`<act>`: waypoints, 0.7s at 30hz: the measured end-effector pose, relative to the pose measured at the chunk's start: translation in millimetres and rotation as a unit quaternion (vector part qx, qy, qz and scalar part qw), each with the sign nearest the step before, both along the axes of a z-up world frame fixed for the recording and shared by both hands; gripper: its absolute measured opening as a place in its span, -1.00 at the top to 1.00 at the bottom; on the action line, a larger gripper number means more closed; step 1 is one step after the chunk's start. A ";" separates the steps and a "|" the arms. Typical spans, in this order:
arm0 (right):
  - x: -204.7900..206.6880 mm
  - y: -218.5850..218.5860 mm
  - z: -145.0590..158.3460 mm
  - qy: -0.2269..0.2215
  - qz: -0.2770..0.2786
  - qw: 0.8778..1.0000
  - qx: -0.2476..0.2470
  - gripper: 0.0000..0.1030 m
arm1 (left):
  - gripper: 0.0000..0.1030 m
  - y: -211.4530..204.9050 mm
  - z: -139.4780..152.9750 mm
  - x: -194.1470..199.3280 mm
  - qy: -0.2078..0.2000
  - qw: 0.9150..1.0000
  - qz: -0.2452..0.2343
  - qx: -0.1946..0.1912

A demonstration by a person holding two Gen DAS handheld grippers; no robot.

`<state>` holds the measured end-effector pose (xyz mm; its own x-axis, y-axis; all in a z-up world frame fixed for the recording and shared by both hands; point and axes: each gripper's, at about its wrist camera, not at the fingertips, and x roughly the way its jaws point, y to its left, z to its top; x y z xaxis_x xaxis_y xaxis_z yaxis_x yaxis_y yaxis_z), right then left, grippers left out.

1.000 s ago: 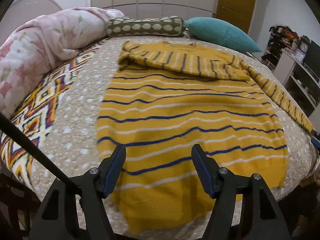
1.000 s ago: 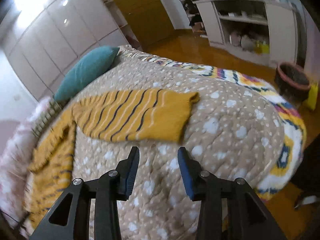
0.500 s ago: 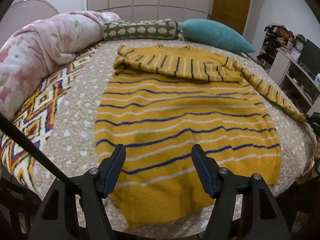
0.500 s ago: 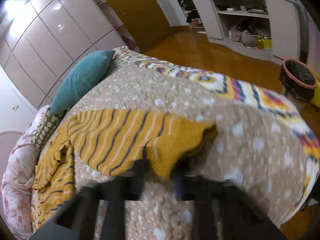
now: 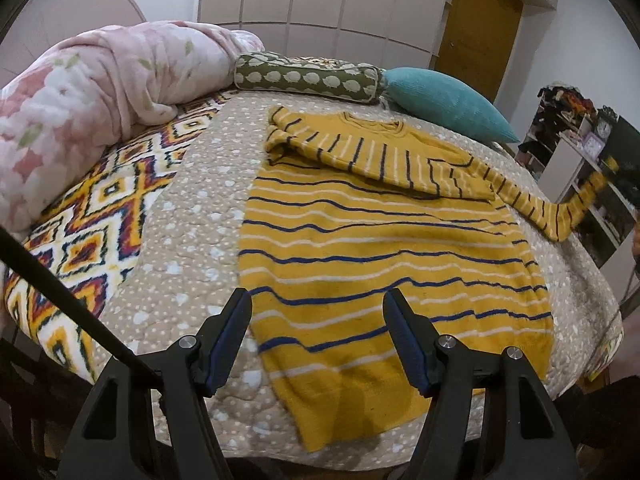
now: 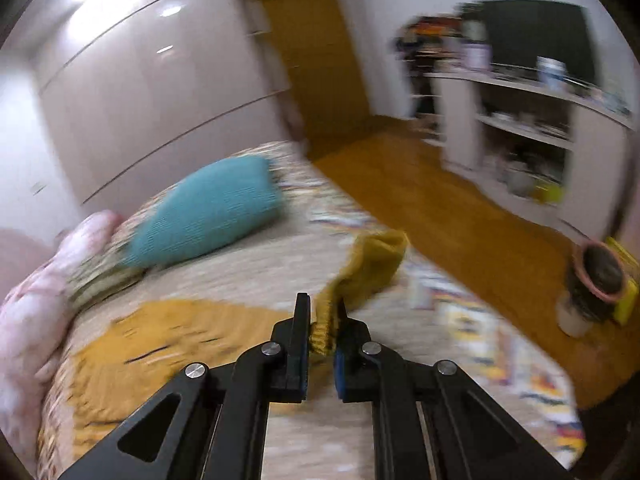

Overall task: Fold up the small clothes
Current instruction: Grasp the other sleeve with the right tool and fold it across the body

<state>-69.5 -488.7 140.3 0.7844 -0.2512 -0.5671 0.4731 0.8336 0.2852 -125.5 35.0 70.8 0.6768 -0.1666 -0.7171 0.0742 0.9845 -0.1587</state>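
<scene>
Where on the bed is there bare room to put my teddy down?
Bare room: the dotted beige quilt between the mustard striped knit sweater and the pink floral blanket. Crowded: the headboard end, with the olive spotted bolster and teal cushion.

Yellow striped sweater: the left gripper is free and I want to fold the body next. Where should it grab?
Probably the sweater's near-left hem corner, coming from the bed's near edge. That corner lies flat, uncovered and nearest the open left gripper.
</scene>
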 end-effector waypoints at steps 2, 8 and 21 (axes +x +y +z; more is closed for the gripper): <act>26.2 40.7 8.3 0.001 0.051 0.999 -0.009 0.80 | -0.30 5.6 0.2 -2.6 -0.004 1.000 0.002 -0.005; 115.1 198.1 0.9 0.026 0.213 0.976 -0.032 0.81 | -0.31 27.4 -1.4 -10.5 -0.020 1.000 0.009 -0.001; 255.7 479.3 -110.0 0.161 0.381 0.898 -0.148 0.87 | -0.32 75.5 -24.5 -19.1 -0.016 0.999 0.026 -0.008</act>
<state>186.2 -9.5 30.3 0.5998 0.1118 -0.7923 -0.2495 0.9669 -0.0525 -144.6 110.5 46.2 0.7074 -0.1417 -0.6924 0.0281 0.9846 -0.1727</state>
